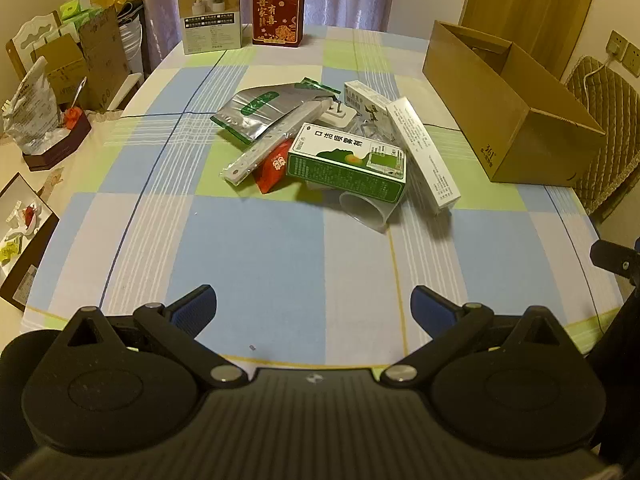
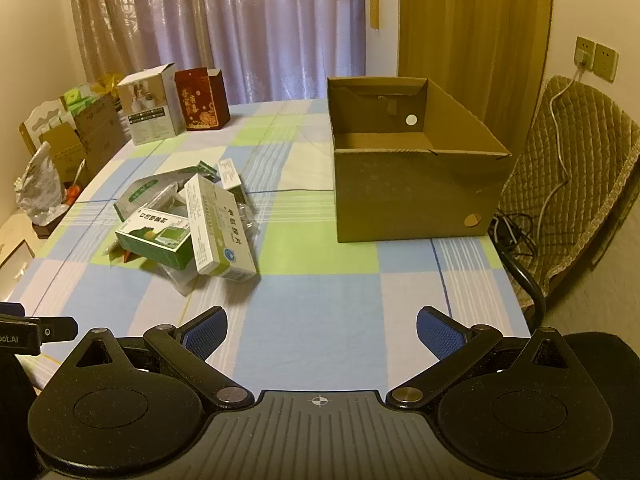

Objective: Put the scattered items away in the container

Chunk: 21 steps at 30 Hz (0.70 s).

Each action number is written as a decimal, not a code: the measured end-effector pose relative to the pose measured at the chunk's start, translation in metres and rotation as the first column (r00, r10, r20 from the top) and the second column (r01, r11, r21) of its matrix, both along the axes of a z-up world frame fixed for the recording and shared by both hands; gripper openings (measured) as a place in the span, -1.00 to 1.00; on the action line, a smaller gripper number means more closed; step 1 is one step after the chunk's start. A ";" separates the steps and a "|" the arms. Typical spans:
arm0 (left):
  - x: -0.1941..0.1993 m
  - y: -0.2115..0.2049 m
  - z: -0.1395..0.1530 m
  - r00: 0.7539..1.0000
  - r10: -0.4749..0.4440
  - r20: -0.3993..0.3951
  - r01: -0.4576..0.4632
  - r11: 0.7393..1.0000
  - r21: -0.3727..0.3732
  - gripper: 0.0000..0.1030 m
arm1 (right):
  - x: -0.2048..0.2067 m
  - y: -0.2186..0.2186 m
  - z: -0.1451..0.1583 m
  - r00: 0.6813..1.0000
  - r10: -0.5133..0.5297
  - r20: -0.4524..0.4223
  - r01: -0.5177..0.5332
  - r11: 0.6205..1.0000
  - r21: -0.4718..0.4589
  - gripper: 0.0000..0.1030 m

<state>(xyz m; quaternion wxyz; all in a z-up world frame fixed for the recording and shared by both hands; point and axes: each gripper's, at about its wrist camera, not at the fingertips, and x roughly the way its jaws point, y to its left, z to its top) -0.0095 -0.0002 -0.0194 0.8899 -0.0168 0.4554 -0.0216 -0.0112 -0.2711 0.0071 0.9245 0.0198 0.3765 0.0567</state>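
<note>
**Both claws wide and empty, the pile untouched**

Nearest the lens in each view is the claw itself: the left gripper [image 1: 314, 308] hangs over the near edge of the table [image 1: 280, 264] with its blue pads spread well apart and nothing between them, and the right gripper [image 2: 322, 330] stands the same way — splayed, holding nothing.

The scattered items sit in one heap at about twelve o'clock from the left claw, well apart from it. On top lies a green-and-white box [image 1: 346, 162], propped over a clear plastic cup [image 1: 366, 210] lying on its side. A long white box [image 1: 424, 152] leans along the heap's right flank, a silver foil pouch [image 1: 260, 110] spreads at the far left, and a red packet [image 1: 274, 170] pokes out beneath. From the right claw the heap is at ten o'clock, and the cardboard box [image 2: 412, 200], the open container, is at one o'clock, empty as far as its visible floor shows.

The risk, in my judgement, lies in the stacking. Pulling the green-and-white box could roll the cup out toward the table's near edge — it is round and unsupported. The foil pouch is flat and slick, so pads may slide off it. Nothing has gone into the container yet.
</note>
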 end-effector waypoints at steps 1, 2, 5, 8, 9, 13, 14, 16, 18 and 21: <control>0.000 0.000 0.000 1.000 0.001 0.000 -0.001 1.000 0.000 0.97 | 0.000 0.000 0.000 1.000 0.000 0.001 0.000 1.000 0.001 1.00; 0.000 0.000 0.000 1.000 0.002 0.000 -0.002 1.000 -0.001 0.97 | 0.000 0.000 -0.001 1.000 0.000 0.000 0.000 1.000 0.000 1.00; 0.000 0.000 0.000 1.000 0.002 -0.003 -0.002 1.000 0.000 0.97 | -0.001 0.000 0.000 1.000 -0.003 -0.001 0.003 1.000 0.001 1.00; 0.001 0.000 -0.001 1.000 0.000 -0.008 0.000 1.000 0.002 0.97 | -0.001 0.000 -0.002 1.000 -0.007 -0.004 0.007 1.000 0.002 1.00; 0.001 -0.001 -0.001 1.000 0.001 -0.010 -0.001 1.000 0.001 0.97 | -0.001 -0.001 -0.002 1.000 -0.007 -0.004 0.007 1.000 0.002 1.00; 0.000 0.000 -0.002 1.000 0.002 -0.011 -0.002 1.000 -0.004 0.97 | -0.001 -0.001 -0.002 1.000 -0.007 -0.007 0.007 1.000 0.000 1.00; 0.000 0.000 -0.002 1.000 0.002 -0.012 -0.002 1.000 -0.005 0.97 | -0.001 -0.001 -0.002 1.000 -0.007 -0.007 0.007 1.000 0.001 1.00; 0.000 0.000 -0.002 1.000 0.003 -0.012 -0.004 1.000 -0.007 0.97 | 0.000 -0.001 -0.003 1.000 -0.007 -0.007 0.007 1.000 0.001 1.00; 0.000 0.001 -0.002 1.000 0.005 -0.014 -0.005 1.000 -0.011 0.97 | 0.000 -0.001 -0.003 1.000 -0.006 -0.007 0.006 1.000 0.001 1.00; 0.000 0.001 -0.002 1.000 0.005 -0.015 -0.005 1.000 -0.011 0.97 | 0.000 -0.001 -0.002 1.000 -0.006 -0.008 0.006 1.000 0.001 1.00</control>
